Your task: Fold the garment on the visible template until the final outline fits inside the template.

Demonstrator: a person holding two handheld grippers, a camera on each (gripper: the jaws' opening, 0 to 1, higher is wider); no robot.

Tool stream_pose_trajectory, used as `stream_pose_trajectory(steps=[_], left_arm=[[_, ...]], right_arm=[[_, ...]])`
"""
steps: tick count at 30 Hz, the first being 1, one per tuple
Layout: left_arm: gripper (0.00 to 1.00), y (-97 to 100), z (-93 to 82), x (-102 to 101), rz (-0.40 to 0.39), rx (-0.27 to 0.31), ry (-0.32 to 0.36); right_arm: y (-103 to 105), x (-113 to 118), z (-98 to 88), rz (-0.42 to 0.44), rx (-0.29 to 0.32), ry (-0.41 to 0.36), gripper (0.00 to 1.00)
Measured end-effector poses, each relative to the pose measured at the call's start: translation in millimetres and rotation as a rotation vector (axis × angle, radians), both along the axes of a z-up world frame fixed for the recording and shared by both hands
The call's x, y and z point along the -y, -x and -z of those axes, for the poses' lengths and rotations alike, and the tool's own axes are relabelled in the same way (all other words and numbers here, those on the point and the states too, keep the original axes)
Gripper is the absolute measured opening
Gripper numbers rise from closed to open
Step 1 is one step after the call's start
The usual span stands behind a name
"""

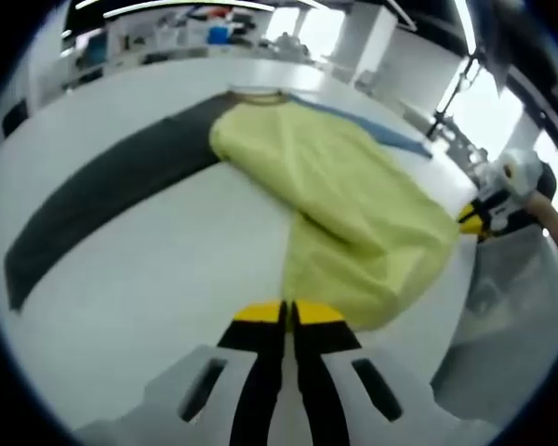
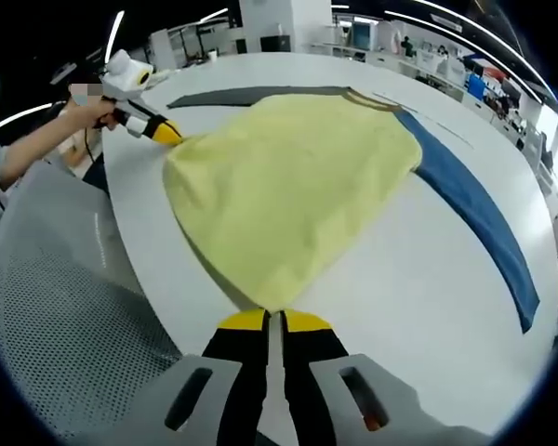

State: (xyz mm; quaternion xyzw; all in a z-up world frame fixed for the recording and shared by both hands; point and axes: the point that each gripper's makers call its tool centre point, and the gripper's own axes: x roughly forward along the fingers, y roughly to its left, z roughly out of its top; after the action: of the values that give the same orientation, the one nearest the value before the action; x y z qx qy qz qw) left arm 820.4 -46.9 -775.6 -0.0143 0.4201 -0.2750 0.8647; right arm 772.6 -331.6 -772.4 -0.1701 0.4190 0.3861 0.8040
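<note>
A yellow garment (image 1: 344, 204) lies folded on the white table (image 1: 149, 279), its collar end toward the far side. It rests between a dark grey template strip (image 1: 102, 195) and a blue template strip (image 1: 391, 137). My left gripper (image 1: 288, 314) is shut on the garment's near corner. My right gripper (image 1: 471, 218) pinches the other corner at the table's edge. In the right gripper view the garment (image 2: 288, 195) tapers into my right gripper (image 2: 272, 321), which is shut on it. My left gripper (image 2: 166, 133) holds the far left corner. The blue strip (image 2: 474, 218) runs along the right.
The dark grey strip (image 2: 242, 94) lies beyond the garment. A grey mesh surface (image 2: 65, 307) sits just off the table's edge (image 2: 139, 269). A person's hand (image 2: 88, 113) grips the left tool. Benches and equipment (image 1: 195, 32) stand behind the table.
</note>
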Motion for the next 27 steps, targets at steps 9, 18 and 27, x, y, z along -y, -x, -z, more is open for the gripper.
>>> stream_pose_trajectory(steps=[9,18,27], left_arm=[[0.0,2.6,-15.0,-4,-0.042,-0.006,0.039],[0.0,-2.2,-63.5,-1,-0.044,0.081,0.06],[0.0,-7.2,-119.1,1,-0.003,0.199,0.047]], right_arm=[[-6,5,-16.6,0.012,0.044,0.006,0.01],[-21,10,-50.2,0.005,0.131,0.033,0.01],[-37,11,-92.9,-0.084,0.247,0.128,0.01]])
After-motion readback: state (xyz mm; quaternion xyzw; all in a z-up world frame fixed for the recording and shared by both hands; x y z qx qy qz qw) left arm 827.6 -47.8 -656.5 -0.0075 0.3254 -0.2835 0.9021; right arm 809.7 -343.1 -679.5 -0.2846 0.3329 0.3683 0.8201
